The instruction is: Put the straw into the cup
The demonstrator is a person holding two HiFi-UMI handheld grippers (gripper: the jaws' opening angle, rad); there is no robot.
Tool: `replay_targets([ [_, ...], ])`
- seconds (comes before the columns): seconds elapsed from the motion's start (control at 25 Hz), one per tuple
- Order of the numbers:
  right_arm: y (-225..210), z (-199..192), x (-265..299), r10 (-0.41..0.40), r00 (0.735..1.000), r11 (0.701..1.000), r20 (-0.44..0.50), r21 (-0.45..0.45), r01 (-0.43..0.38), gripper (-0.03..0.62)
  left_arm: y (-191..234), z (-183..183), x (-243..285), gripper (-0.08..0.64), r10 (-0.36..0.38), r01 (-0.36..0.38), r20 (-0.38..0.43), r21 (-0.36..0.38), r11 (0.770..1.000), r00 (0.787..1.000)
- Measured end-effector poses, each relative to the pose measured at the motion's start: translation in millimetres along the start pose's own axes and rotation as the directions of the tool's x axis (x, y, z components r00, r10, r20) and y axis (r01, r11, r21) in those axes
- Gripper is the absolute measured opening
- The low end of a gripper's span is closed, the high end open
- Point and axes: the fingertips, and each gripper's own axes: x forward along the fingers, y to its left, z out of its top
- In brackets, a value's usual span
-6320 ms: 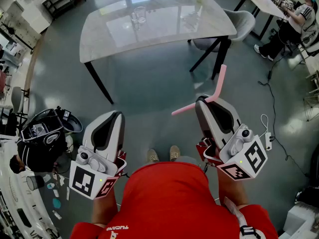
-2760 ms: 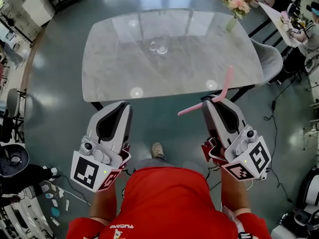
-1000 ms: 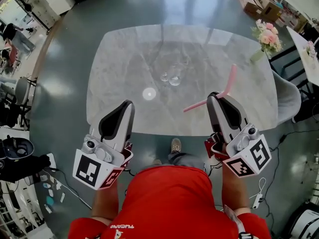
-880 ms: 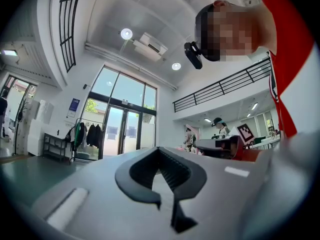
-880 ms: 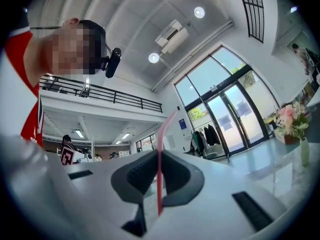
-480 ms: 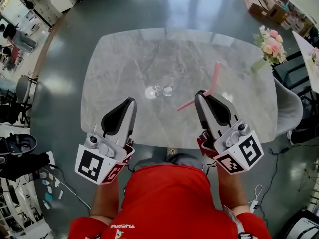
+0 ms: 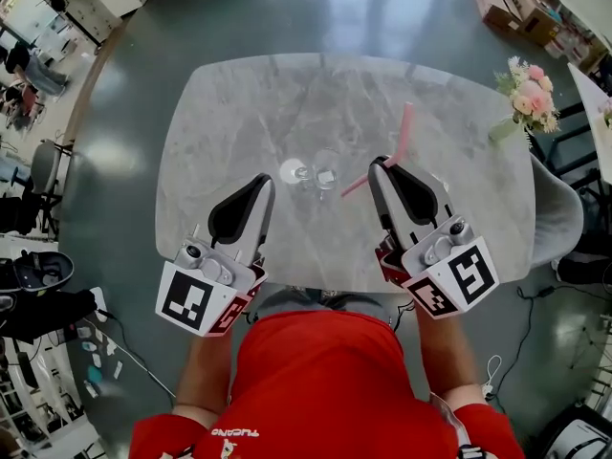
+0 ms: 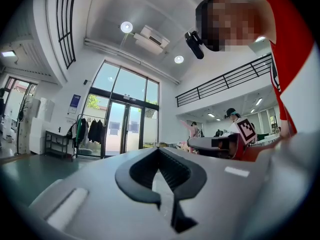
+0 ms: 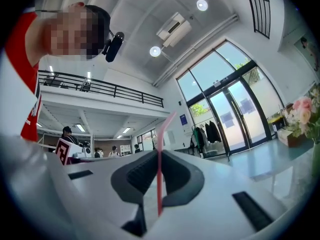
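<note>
Both pairs of jaws are closed. In the right gripper view I see my right gripper point(image 9: 159, 153) pinching a pink straw point(image 9: 159, 184) between its dark pads. The straw runs lengthwise up the seam where the pads meet, then past the tips it bends and leans up to the right. My left gripper point(image 8: 157, 149) has its pads drawn together at the tips with only a slim gap behind them, and I see nothing caught there.

From the head view the straw is an elbow shape, with the bend sitting right at the tips of the right jaws. Its longer leg points away from me and a little right, out over the grey marble tabletop point(image 7: 239, 113). Its shorter leg sticks out to the left of the jaws, angled back toward me. The end of that leg is near the clear cup point(image 7: 326, 166) but apart from it, outside the rim.

The cup stands upright near the middle of the tabletop, between the two grippers' tips and a little beyond them. It is too small and glary for me to tell what it holds. A smaller clear glass piece point(image 7: 302, 173) stands just beside the cup on its left; I cannot tell whether they touch. At the tabletop's far right edge a vase point(image 7: 504, 128) holds pink and white flowers point(image 7: 529, 82).
</note>
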Motion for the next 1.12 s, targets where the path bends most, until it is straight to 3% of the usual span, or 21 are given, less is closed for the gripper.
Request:
replay_targets([
  [0.6,-36.7,-64.4,45.8,-0.120,0.991,0.993,-0.054,-0.012,0.120,0.015,29.3,-48.6,15.2,0.006,0.003,-0.006,-0.048,-0.070,0.998,0.999],
  [1.12,-58.1,-156.9,63.6,-0.204,0.958,0.978,-0.199,-0.006,0.207,0.015,45.8,-71.9,9.0,0.006,0.010,-0.020,-0.093,-0.111,0.994,0.996],
])
